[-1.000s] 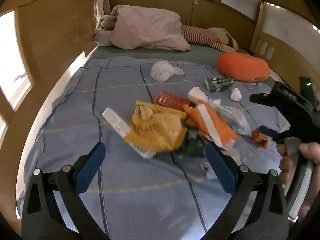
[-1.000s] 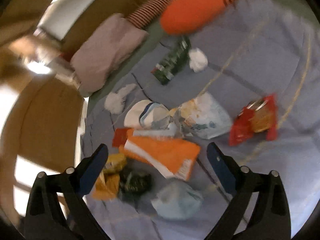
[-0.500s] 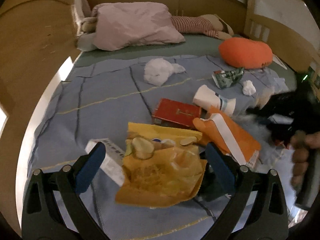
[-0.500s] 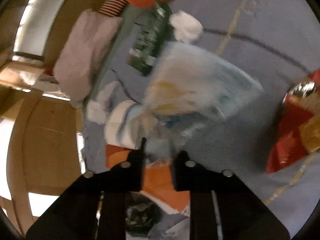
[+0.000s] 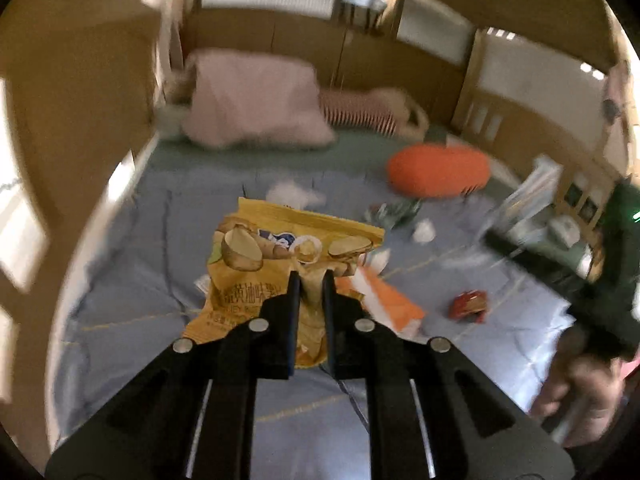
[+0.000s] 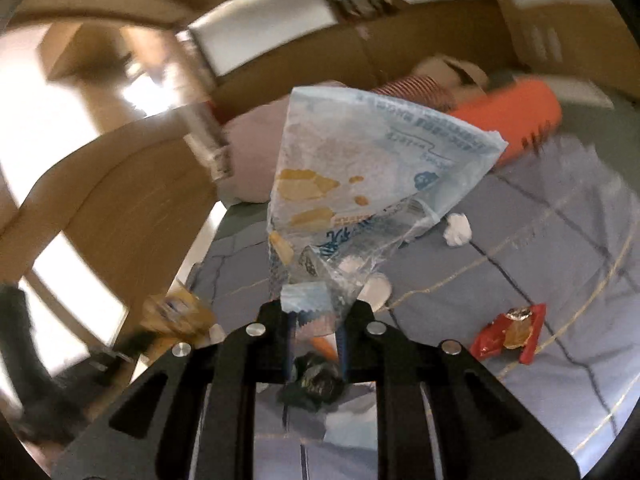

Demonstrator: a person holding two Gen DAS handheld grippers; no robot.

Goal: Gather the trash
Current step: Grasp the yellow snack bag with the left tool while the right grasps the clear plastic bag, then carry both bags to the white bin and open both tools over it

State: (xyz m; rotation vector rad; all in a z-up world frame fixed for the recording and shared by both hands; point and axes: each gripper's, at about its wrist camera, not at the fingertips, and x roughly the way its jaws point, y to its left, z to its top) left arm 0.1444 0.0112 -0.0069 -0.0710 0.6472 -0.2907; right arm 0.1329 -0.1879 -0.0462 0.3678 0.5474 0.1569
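Above the blue-quilted bed (image 5: pixel 120 304), walled by wooden panels on the left and open toward the right, the left tool (image 5: pixel 308 280) clamps a yellow potato-chip bag (image 5: pixel 280 256) with unreadable print, while the right tool (image 6: pixel 314 316) clamps a clear pale-blue wrapper (image 6: pixel 360 176), its lettering blurred.

Bedroom: wood-framed bed (image 5: pixel 120 264), pink pillow (image 5: pixel 256 100).

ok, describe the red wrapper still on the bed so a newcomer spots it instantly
On the blue quilted bedspread, look to the near right of the trash pile, well below the orange bolster cushion. The flat red foil wrapper lies alone there, torn open with a golden snack showing, unlike the white crumpled tissue.
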